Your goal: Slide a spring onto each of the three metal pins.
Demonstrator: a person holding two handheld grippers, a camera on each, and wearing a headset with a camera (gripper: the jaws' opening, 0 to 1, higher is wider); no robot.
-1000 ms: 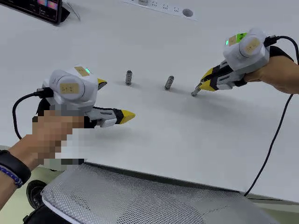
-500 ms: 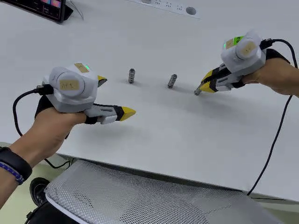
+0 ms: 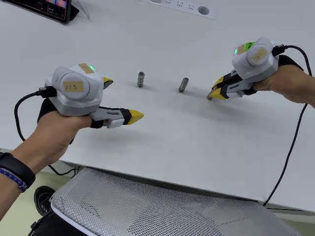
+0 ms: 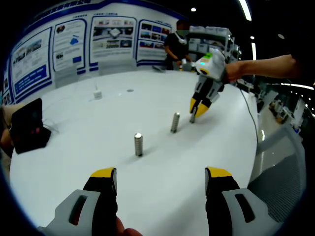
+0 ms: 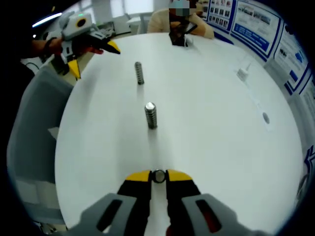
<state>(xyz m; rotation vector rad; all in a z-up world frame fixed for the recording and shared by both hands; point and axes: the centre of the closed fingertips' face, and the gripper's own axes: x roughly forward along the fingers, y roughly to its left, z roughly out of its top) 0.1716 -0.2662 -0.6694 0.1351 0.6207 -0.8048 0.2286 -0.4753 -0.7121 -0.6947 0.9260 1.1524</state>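
Three pins are seen in a row across the white surface [image 3: 197, 142].

Left: the left gripper [image 3: 120, 98] is held low near the front edge, well apart from the row. Its fingers [image 4: 103, 177] are spread wide and nothing is held.

First pin [image 3: 141, 79]: upright, with a coil seen round it, so its spring is counted as on.
Second pin [image 3: 183, 84]: leaning slightly, likewise coiled, so also counted as on.
Third pin [image 4: 192, 118]: gripped at its top by the right gripper [image 3: 215, 93], whose fingers are pressed together on it. A round metal end is seen between the tips in the right gripper view. Whether a spring is fully seated here cannot be told.

Progress is judged at two of three done, with the last in hand.

Room: open surface is left in front of the row and between the grippers. A mesh chair back [image 3: 147, 211] is seen below the near edge. A tablet [image 3: 47, 7] and a socket strip [image 3: 182, 6] are kept at the far edge, well apart from the pins. A cable [image 3: 290, 152] is draped over the near edge at right.
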